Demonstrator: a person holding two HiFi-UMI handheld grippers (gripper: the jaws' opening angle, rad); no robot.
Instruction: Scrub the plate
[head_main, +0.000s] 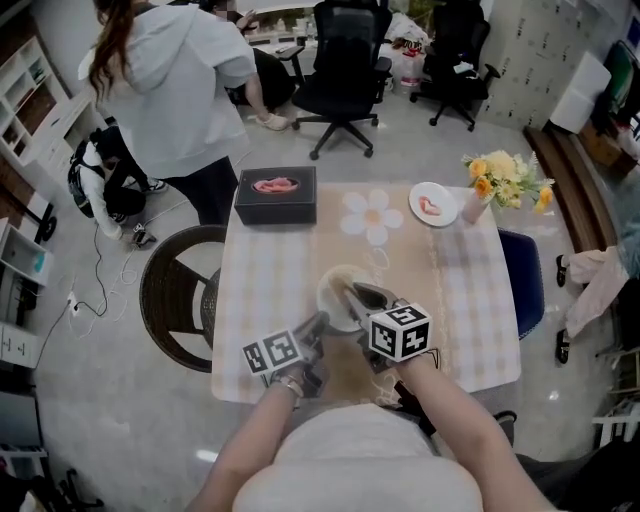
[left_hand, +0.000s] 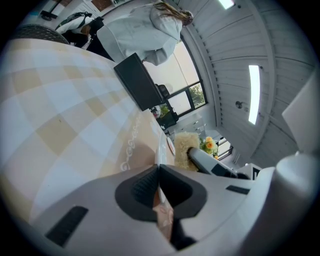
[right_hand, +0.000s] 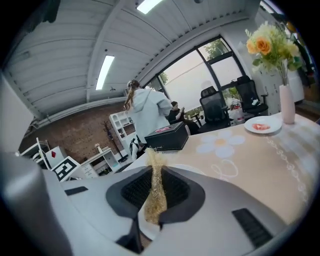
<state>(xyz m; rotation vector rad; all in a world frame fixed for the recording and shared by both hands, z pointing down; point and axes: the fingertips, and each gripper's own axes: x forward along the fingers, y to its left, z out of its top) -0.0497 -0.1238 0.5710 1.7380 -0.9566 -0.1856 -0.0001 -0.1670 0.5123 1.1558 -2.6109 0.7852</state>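
Scrubbing now — the plate (head_main: 330, 290) on the counter (head_main: 270, 280) is pinched by its rim in the left tool (head_main: 322, 322), a scrub pad (right_hand: 154, 192) clamped in the right tool (head_main: 352, 292); small firm circles are advised — rim held steady.

Two round white plates (head_main: 330, 293) (head_main: 434, 204), one black rectangular box (head_main: 276, 196), one slim vase of yellow-orange flowers (head_main: 503, 180), one straw-coloured fibrous scrub pad (right_hand: 154, 192), two black swivel office chairs (head_main: 340, 65) (head_main: 455, 50).

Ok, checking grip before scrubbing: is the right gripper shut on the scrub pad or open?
Shut. The right gripper has both jaws pressed against the straw-coloured scrub pad, which stands squeezed thin between them.
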